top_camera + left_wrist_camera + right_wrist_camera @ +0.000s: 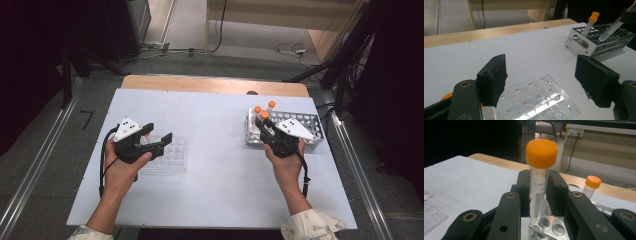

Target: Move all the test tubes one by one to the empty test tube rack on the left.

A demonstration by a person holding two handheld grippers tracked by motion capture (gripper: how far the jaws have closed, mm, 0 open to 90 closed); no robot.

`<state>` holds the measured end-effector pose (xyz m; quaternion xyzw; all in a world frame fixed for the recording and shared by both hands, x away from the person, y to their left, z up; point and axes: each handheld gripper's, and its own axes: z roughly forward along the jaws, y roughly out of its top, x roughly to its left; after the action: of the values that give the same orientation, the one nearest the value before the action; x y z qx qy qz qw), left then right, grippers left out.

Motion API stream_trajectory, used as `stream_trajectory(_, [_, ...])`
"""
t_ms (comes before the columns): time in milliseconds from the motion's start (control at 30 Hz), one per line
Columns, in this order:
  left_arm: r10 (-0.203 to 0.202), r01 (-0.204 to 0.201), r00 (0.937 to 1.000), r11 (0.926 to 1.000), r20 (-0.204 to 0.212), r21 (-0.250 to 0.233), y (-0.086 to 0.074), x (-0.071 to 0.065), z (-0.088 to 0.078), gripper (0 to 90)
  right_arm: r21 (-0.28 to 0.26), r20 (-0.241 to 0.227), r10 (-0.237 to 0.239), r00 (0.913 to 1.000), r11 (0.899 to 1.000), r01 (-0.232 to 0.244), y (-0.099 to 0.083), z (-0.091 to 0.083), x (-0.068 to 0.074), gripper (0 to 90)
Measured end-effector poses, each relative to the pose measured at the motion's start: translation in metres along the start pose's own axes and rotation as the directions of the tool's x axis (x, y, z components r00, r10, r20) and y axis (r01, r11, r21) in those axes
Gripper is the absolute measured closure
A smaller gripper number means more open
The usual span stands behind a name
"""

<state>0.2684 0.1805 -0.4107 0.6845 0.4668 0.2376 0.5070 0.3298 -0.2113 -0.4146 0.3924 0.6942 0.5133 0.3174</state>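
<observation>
The right gripper (539, 195) is clamped on an orange-capped tube (539, 182) standing near upright, its tip seemingly just above the metal rack (549, 226), while the left gripper (549, 82) hovers open over the clear well plate (536, 100).

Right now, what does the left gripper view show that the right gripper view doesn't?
The left gripper view looks past its own open left gripper down onto the clear well plate with red labels, and sees the whole metal rack from the side with a tube hanging above it. The right gripper view shows the right gripper shut on an orange-capped tube, close enough to see print on it. Both show the rack, orange caps and the white table.
</observation>
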Motion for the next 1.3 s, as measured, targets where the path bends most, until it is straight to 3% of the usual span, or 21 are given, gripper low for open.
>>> stream_trajectory(433, [0.008,-0.008,0.9998,0.9999,0.015,-0.009,0.002,-0.004,-0.002,26.8,0.016,-0.077,-0.038,0.9963,0.999,0.039,0.001,-0.003,0.027,71.5])
stream_trajectory(733, [0.01,-0.009,0.9983,0.9999,0.058,-0.011,0.002,-0.012,0.001,24.2,0.043,-0.139,-0.073,0.9876,0.996,0.08,-0.005,0.001,0.047,71.5])
stream_trajectory(967, [0.023,-0.022,0.9961,0.9997,0.085,-0.009,0.0,-0.02,0.005,20.4,0.049,-0.189,-0.092,0.9777,0.993,0.103,-0.006,0.0,0.064,71.4])
stream_trajectory(1300, [0.052,-0.054,0.9878,0.9985,0.146,0.008,-0.003,-0.04,0.012,15.8,0.064,-0.268,-0.126,0.955,0.987,0.149,-0.011,0.0,0.089,71.4])
